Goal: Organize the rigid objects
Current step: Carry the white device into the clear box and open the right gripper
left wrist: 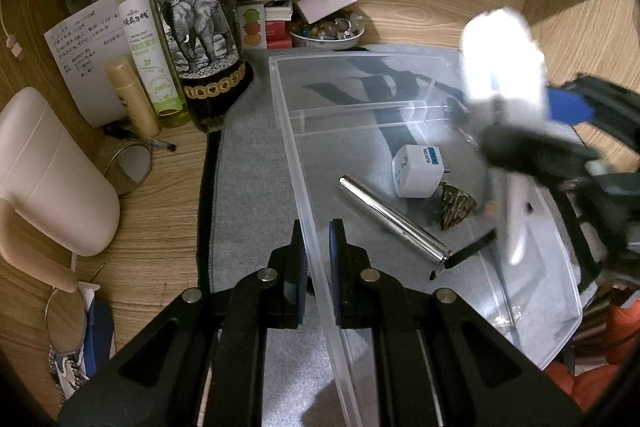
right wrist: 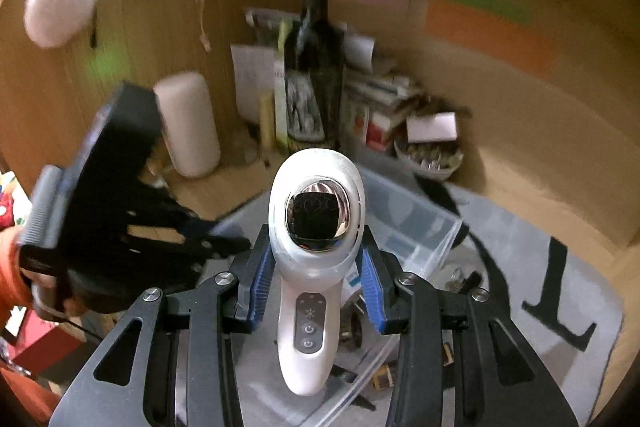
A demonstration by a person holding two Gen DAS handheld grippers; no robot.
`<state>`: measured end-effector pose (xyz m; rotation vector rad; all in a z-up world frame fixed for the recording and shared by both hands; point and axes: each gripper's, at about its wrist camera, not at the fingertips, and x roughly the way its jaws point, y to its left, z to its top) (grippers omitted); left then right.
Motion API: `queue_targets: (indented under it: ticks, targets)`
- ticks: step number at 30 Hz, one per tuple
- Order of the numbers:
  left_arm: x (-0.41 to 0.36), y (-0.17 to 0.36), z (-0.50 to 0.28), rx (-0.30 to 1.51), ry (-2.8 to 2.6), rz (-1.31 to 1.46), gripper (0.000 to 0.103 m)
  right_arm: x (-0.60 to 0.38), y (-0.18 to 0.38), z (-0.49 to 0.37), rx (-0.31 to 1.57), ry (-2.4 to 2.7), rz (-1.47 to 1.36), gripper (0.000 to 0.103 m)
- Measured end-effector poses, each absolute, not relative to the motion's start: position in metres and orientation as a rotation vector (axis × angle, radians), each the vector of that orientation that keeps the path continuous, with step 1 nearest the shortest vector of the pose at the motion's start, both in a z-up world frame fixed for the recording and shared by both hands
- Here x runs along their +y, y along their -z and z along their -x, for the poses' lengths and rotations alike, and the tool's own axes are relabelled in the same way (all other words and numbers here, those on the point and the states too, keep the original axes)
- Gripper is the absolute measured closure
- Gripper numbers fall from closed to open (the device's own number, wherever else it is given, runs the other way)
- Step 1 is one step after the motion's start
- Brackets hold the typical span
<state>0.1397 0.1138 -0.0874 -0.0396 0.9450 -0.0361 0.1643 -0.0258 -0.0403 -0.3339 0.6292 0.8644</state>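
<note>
The left tongs (left wrist: 318,267) pinch the near wall of the clear plastic bin (left wrist: 308,187), which sits on a grey cloth (left wrist: 248,187) on the tabletop (left wrist: 160,187). The right tongs (right wrist: 316,279) clamp a white handheld device (right wrist: 310,267) above the bin, where a white plug adapter (left wrist: 418,171) and a silver tube (left wrist: 392,219) lie.

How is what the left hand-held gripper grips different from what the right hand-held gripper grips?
The left hand-held gripper pinches the thin wall of the clear plastic bin, which rests on the grey mat. The right hand-held gripper clamps a white handheld device, held above the bin. The bin is transparent and boxy; the device is opaque and rounded, with a mirrored head. Both are rigid.
</note>
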Motion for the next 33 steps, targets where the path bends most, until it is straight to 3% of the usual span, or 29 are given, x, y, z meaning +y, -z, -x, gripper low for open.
queue_targets:
  ticks: [23, 28, 33]
  targets:
    - [0.113, 0.086, -0.140, 0.946, 0.037, 0.034, 0.094, -0.006, 0.090, -0.197, 0.841, -0.848, 0.425, 0.066]
    - [0.113, 0.086, -0.140, 0.946, 0.037, 0.035, 0.094, -0.012, 0.084, -0.197, 0.810, -0.829, 0.398, 0.044]
    - [0.113, 0.086, -0.140, 0.948, 0.036, 0.032, 0.094, -0.020, 0.072, -0.195, 0.764, -0.805, 0.387, 0.040]
